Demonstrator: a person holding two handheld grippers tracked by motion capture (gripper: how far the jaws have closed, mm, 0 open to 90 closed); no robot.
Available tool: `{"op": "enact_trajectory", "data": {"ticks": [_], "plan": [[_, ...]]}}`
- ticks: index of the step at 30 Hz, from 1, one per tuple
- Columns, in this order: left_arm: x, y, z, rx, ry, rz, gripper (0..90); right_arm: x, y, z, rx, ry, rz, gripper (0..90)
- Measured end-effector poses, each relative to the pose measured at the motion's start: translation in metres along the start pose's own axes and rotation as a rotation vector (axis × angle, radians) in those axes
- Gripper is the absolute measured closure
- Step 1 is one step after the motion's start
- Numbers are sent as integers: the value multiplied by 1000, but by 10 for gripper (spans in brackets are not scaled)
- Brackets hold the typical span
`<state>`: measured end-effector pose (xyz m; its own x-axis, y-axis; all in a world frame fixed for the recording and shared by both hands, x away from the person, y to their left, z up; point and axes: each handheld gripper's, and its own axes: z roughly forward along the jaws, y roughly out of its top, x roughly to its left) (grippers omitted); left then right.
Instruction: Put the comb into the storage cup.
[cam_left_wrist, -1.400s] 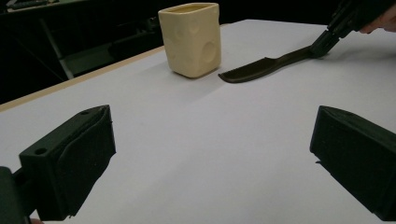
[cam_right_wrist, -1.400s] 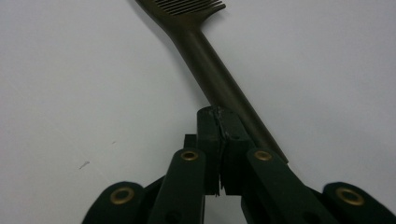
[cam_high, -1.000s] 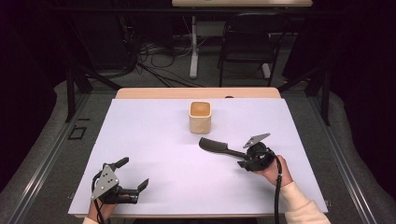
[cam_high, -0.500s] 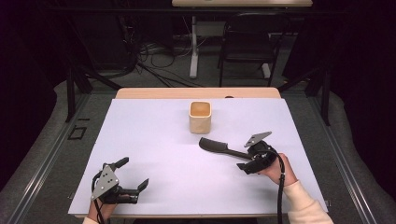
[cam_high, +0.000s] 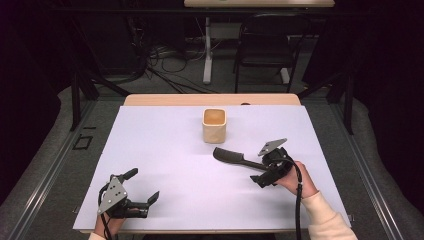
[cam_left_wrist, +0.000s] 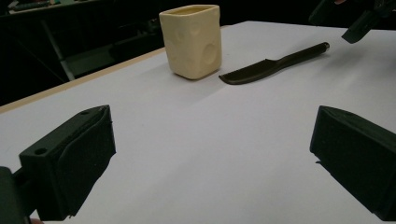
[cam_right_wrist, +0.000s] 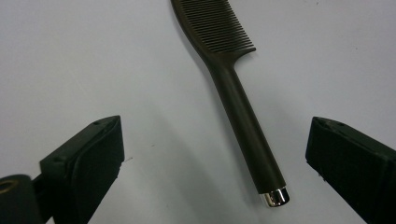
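**Comb flat on the worktop, both tongs wide**

A dark comb (cam_right_wrist: 232, 84) lies on the white worktop (cam_high: 165, 145), just beside a cream cup (cam_high: 214, 125). The right tongs (cam_high: 268, 170) gape wide at its handle, holding nothing (their view reveals fine teeth and a silver end cap). The left tongs (cam_high: 141, 189) sit well apart, also wide.

A pale lilac-white sheet (cam_high: 165, 150) is covering the table (cam_high: 210, 99), whose light tan wood is showing along the far edge. A cream-yellow cup (cam_high: 214, 125) is displaying a pattern of round, cheese-like dimples on its sides. The comb (cam_right_wrist: 229, 88) is showing dark brown-black, ending in a shiny silver cap. Both the left gripper (cam_high: 142, 189) and the right gripper (cam_high: 260, 175) are appearing black, each wearing a grey plate.
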<state>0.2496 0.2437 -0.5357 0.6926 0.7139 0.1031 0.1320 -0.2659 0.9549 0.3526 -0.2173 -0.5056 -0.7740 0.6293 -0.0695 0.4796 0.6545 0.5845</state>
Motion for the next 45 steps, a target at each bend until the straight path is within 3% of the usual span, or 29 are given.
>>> {"op": "enact_trajectory", "data": {"ticks": [6, 10, 15, 21, 36, 45], "plan": [[0, 0, 0, 0, -2, -3, 0, -1, 5, 3, 27, -6, -44, 0], [0, 0, 0, 1, 0, 0, 0, -3, 9, 5, 42, -14, -26, 0], [0, 0, 0, -2, 6, -2, 0, -5, 13, 5, 31, 11, -40, 0], [0, 0, 0, 7, 9, -1, 0, -3, 17, 6, 35, -4, -42, 0], [0, -1, 0, 11, 5, -2, 0, -7, 27, 27, 143, 5, -81, 0], [0, -1, 0, 12, 8, -3, 0, -4, 37, 40, 193, 10, -132, 0]]}}
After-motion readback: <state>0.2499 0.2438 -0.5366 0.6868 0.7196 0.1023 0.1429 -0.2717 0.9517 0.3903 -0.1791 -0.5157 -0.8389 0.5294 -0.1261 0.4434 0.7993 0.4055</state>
